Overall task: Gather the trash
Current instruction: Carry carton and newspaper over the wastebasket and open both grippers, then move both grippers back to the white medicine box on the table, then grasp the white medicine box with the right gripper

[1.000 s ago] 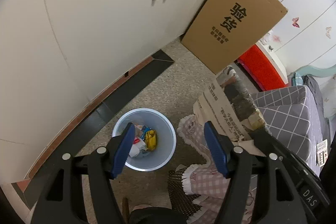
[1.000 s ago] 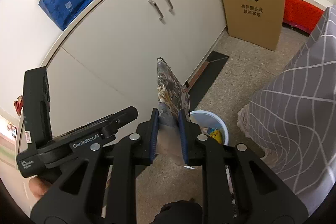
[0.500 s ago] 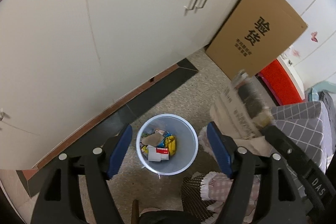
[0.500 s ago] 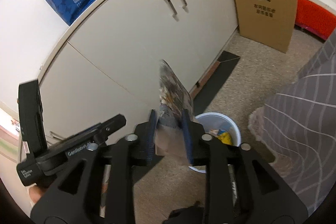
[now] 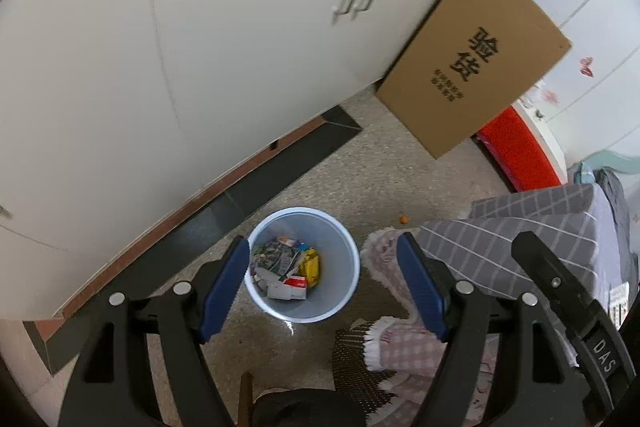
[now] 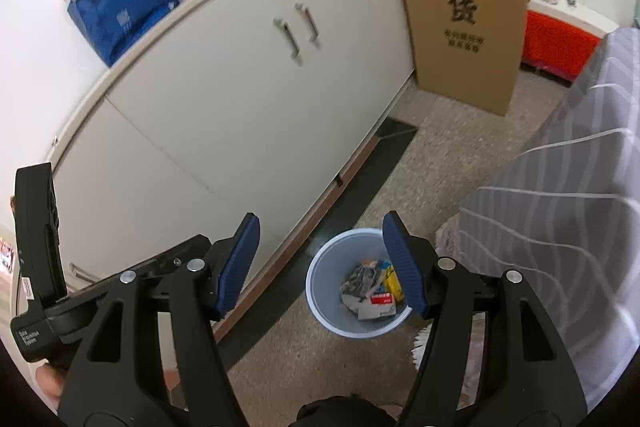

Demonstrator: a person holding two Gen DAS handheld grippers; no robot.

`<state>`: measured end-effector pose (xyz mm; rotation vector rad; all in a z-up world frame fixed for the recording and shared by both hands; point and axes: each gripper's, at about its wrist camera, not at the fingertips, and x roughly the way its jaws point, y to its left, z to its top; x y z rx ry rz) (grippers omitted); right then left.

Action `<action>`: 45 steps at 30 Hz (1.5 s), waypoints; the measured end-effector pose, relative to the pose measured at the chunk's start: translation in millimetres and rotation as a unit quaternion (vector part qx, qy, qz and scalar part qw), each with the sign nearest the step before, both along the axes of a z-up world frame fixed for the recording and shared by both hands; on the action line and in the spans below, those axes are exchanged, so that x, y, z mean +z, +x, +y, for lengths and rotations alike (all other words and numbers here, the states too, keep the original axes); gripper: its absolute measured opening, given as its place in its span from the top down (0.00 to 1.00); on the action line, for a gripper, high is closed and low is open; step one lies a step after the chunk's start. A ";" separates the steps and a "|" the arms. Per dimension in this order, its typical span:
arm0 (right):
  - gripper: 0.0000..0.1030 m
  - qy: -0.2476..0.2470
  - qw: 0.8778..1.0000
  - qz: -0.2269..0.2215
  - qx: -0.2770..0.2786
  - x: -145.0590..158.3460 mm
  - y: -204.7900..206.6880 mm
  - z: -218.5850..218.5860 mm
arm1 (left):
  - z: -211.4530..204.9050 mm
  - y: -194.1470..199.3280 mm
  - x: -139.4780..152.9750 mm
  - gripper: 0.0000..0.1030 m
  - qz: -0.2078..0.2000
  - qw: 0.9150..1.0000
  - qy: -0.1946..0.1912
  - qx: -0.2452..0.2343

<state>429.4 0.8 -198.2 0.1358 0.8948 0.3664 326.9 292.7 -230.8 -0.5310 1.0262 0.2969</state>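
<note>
A pale blue bin (image 5: pixel 349 293) (image 6: pixel 316 293) stands on the speckled floor by the white cabinet. In it lie a crumpled printed paper (image 5: pixel 275 259) (image 6: pixel 357 281), a yellow packet (image 5: pixel 310 264) and a red-and-white box (image 5: pixel 295 283). My left gripper (image 5: pixel 322 246) hangs open above the bin, with nothing between its blue pads. Higher up and a little to the left of the bin is my right gripper (image 6: pixel 321 223). Its jaws are opening and nothing is between them. The left gripper's black body (image 6: pixel 36 267) shows at the left edge of the right wrist view.
A tall cardboard box (image 5: pixel 474 67) leans on the white cabinet (image 5: pixel 200 47). A red crate (image 5: pixel 520 151) stands behind it. A grey checked blanket (image 5: pixel 532 227) and pink frilled cloth (image 5: pixel 396 343) lie right of the bin. A small orange scrap (image 5: pixel 404 219) lies on the floor.
The right gripper has opened, and the folded printed paper that it held now lies in the bin. The left gripper has drawn back, so the bin sits between its pads.
</note>
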 end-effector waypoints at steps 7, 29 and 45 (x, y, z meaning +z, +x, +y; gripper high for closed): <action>0.38 0.012 0.998 -0.044 -0.033 37.8 -25.2 -41.6 | -42.9 2.5 39.2 0.26 -0.037 0.998 0.022 -0.037; 0.31 0.051 0.941 -0.101 -0.319 77.8 -128.0 -310.7 | -319.6 57.6 96.4 0.20 -0.142 0.929 0.056 -0.337; 0.54 -0.013 0.945 -0.036 -0.324 62.7 -91.5 -374.1 | -401.8 108.3 77.8 0.20 -0.113 0.902 0.052 -0.412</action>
